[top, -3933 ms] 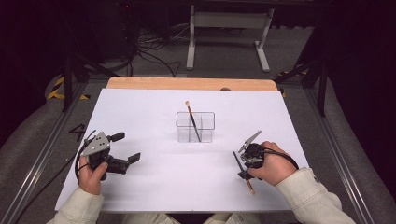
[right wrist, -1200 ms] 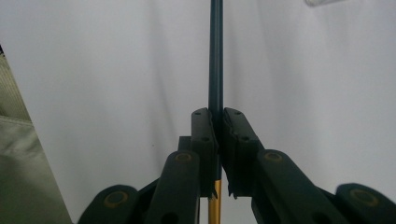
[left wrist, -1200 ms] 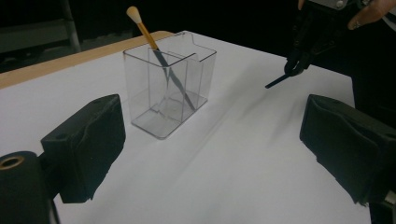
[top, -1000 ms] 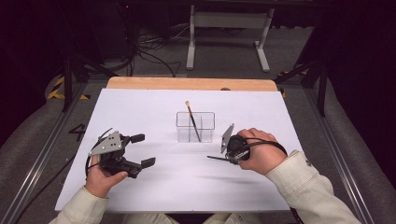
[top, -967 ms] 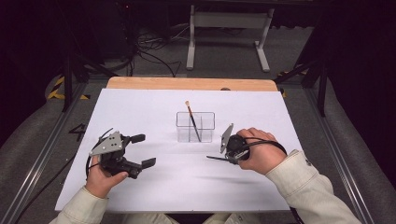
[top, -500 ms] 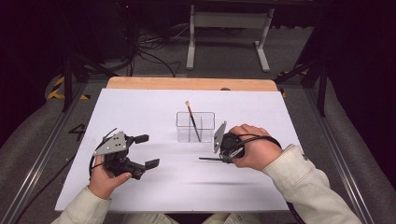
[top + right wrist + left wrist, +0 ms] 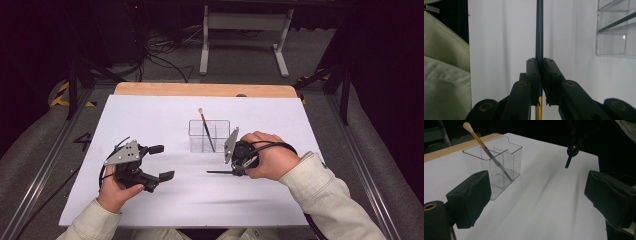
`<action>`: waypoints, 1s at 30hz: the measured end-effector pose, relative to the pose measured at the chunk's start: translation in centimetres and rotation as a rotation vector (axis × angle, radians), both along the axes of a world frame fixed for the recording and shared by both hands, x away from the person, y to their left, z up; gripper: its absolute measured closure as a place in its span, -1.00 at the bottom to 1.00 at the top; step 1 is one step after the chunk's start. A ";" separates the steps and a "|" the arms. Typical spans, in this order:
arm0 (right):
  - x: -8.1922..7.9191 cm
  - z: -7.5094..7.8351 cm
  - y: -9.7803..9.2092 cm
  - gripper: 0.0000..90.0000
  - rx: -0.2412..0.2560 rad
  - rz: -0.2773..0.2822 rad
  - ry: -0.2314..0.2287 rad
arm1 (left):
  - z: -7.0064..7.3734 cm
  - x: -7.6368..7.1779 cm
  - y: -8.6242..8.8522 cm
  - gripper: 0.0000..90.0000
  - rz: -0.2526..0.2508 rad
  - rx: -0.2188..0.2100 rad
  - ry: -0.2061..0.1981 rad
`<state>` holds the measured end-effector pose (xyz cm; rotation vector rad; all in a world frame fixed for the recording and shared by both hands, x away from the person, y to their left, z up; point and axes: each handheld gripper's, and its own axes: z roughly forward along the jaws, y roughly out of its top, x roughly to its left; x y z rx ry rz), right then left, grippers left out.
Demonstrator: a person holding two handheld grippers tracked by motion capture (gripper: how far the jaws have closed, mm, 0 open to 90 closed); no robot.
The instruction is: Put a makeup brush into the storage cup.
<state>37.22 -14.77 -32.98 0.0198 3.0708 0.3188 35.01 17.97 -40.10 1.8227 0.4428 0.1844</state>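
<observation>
Since the earlier frame, the right gripper [image 7: 235,170] has moved closer to the clear organizer [image 7: 209,135], now just beside its right wall. Its jaws are clamped on a dark brush [image 7: 539,32], held above the white table [image 7: 150,120]. The left gripper [image 7: 161,162], jaws apart, holds nothing, well left of the organizer, where a second brush [image 7: 486,151] leans.

One mark was readable: a "4" on the floor [image 7: 82,141] left of the table [image 7: 150,115], seen in the high view. Yellow-black hazard tape [image 7: 62,95] lay farther back on that side, without lettering. The gripper views carried no legible text.
</observation>
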 end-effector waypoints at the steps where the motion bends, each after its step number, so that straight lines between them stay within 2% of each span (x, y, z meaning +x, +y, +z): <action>1: 0.0 0.0 0.0 0.86 0.000 0.000 0.000 | 0.0 0.0 -0.1 -0.82 -0.008 -0.002 0.001; 4: -0.1 0.1 0.4 0.85 -0.001 0.025 0.004 | 0.1 0.0 -0.4 -0.81 -0.015 -0.006 0.006; 11: -0.2 0.4 1.1 0.85 0.005 0.036 0.005 | -0.2 0.0 -1.4 -0.78 -0.049 -0.018 0.015; 13: -0.1 0.5 1.5 0.85 0.015 0.044 0.004 | -0.3 0.1 -1.5 -0.76 -0.058 -0.011 0.001; 17: -0.3 0.5 2.1 0.85 0.030 0.055 -0.004 | -0.4 -0.1 -1.9 -0.73 -0.079 -0.027 -0.015; 20: -0.2 0.5 2.6 0.85 0.042 0.065 -0.011 | -0.4 -0.2 -1.9 -0.71 -0.082 -0.031 -0.012; 25: -0.1 0.6 3.5 0.85 0.054 0.069 -0.017 | -0.4 -0.5 -2.2 -0.68 -0.113 -0.037 -0.031; 30: -0.1 0.5 4.2 0.85 0.067 0.074 -0.020 | -0.4 -0.6 -2.4 -0.66 -0.123 -0.038 -0.037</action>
